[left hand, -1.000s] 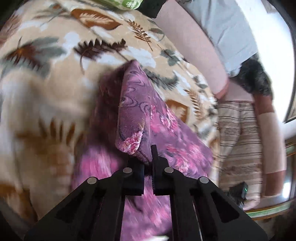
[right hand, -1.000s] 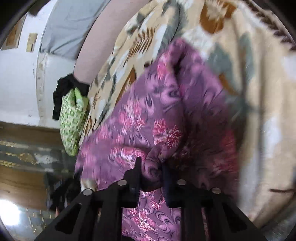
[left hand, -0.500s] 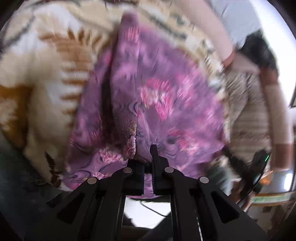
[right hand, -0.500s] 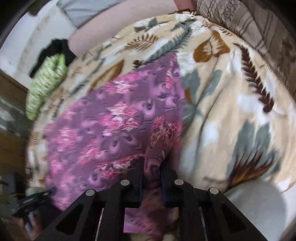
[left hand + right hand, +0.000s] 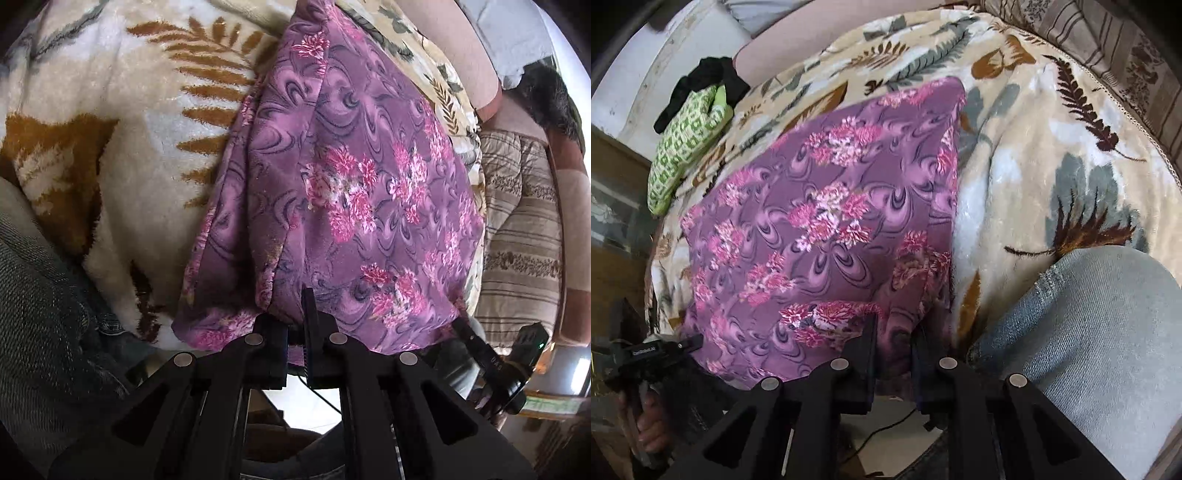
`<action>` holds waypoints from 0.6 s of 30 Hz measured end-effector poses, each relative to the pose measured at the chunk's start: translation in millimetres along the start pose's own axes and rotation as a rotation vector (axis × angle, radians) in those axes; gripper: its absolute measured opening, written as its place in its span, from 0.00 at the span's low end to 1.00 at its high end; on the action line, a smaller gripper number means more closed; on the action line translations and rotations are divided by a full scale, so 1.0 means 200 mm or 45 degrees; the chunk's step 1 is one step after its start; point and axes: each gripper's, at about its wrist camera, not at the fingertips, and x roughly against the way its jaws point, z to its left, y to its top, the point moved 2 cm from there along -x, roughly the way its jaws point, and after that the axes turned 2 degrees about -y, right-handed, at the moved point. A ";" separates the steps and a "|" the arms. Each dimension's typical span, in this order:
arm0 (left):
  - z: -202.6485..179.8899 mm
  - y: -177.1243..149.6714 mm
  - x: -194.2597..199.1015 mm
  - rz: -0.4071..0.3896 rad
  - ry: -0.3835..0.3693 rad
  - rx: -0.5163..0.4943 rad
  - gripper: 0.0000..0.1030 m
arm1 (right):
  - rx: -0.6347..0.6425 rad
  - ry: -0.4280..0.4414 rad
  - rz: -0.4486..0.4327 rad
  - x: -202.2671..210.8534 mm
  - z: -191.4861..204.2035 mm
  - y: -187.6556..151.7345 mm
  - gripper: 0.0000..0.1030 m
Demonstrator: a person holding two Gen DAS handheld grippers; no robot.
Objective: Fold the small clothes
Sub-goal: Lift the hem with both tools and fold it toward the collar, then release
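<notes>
Left wrist view: the left claw [image 5: 295,328] is clamped on the near hem of the purple floral garment [image 5: 343,192], a thin, swirl-printed cloth lying flat at frame centre on a plush leaf-patterned blanket [image 5: 122,122].

Right wrist view: the right claw [image 5: 892,339] pinches the garment [image 5: 820,236] at its lower edge; a green patterned cloth [image 5: 683,144] lies at upper left, denim [image 5: 1097,325] at lower right.
</notes>
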 end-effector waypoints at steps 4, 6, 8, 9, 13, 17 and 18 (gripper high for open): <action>-0.05 -0.04 0.09 -0.084 0.059 -0.107 0.05 | 0.008 -0.018 -0.043 0.06 0.06 -0.01 0.14; -0.08 -0.02 0.06 -0.077 0.123 -0.112 0.05 | 0.067 -0.086 -0.040 0.05 0.10 -0.03 0.14; -0.09 -0.01 -0.02 -0.033 0.201 -0.132 0.05 | 0.085 -0.139 0.018 0.00 0.09 -0.03 0.14; -0.10 -0.02 -0.05 -0.015 0.246 -0.155 0.05 | 0.089 -0.151 0.065 -0.03 0.08 -0.02 0.13; -0.17 -0.06 0.03 -0.054 0.230 -0.228 0.06 | -0.012 -0.034 0.026 0.10 0.02 -0.01 0.19; -0.18 -0.06 0.14 -0.081 0.201 -0.260 0.06 | -0.069 -0.058 -0.099 0.26 -0.05 0.00 0.60; -0.18 -0.06 0.15 -0.092 0.189 -0.264 0.06 | -0.054 -0.054 -0.098 0.26 -0.03 0.01 0.60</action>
